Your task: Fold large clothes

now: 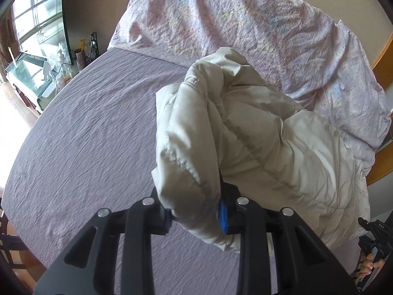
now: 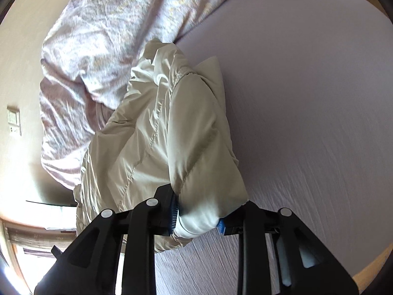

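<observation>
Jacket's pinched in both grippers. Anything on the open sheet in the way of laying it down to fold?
Nothing visible. The left gripper and the right gripper are both shut on the puffer jacket, and the lilac sheet beside it lies bare. The crumpled floral duvet sits behind the jacket, at the far end.

The bed is covered by a lilac sheet with a fine crinkled texture, stretched fairly flat. Along its far end lies a rumpled duvet in pale pink with a faint flowery print, bunched into deep folds. A cream padded jacket rests partly on the sheet and against the duvet's edge, its near part raised off the bed.
</observation>
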